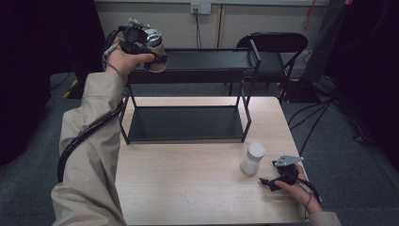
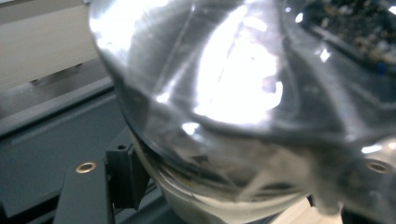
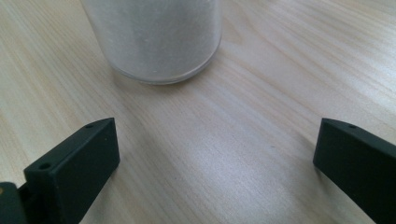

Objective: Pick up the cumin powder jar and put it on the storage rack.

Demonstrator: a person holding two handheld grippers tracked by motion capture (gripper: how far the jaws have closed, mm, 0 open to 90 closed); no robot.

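- So, roughly halfway by my guess: the left gripper (image 1: 149,47) is clamped on a glass jar (image 1: 156,45), held up at the left end of the black shelf's (image 1: 188,123) top tier (not set down yet).
- Right gripper (image 1: 272,181), jaws apart, sits in front of the shelf, near the white jar (image 1: 253,158) on the table (image 1: 197,188), which is left to go.

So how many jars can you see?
2. One jar with a shiny lid is held in the left gripper by the rack's top shelf; a white-filled jar stands on the table.
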